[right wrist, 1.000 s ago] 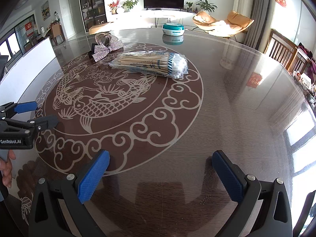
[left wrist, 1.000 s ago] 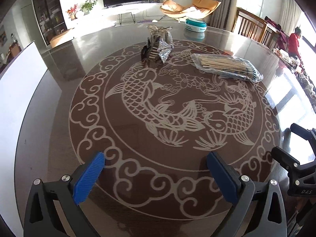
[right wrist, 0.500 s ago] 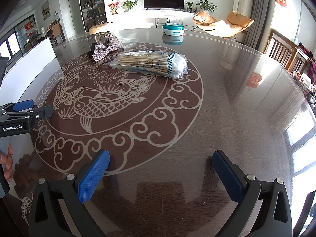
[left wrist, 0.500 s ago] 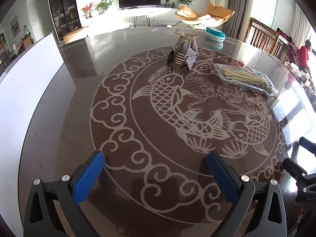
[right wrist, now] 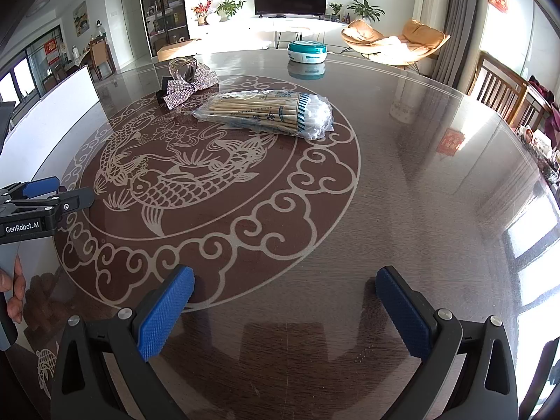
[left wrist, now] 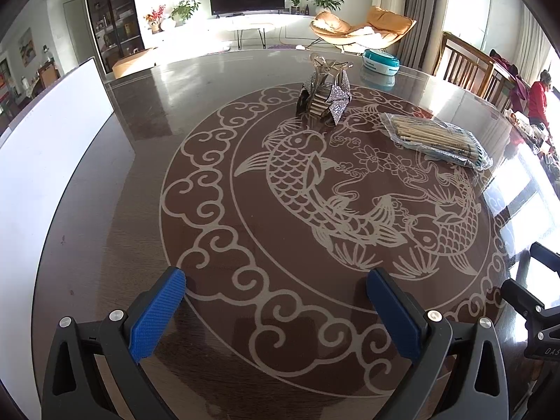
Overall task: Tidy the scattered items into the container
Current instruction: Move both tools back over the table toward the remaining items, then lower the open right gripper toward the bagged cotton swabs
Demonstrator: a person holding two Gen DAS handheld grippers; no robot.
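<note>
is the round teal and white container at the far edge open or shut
Shut: the round teal and white container has its teal lid seated flat on its white base in both views.

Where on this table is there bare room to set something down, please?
The near half of the table is bare, from both open grippers up to the bag of cotton swabs. The right side beyond the carved ring is free too. It is busiest at the far middle, where the sparkly bow clip, the swabs and the teal tub sit.

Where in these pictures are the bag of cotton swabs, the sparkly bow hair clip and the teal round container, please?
Bag of cotton swabs (right wrist: 266, 112): right wrist view, on the sticks.
Sparkly bow hair clip (right wrist: 187, 85): right wrist view, on the bow.
Teal round container (right wrist: 308, 50): right wrist view, on its lid.
</note>
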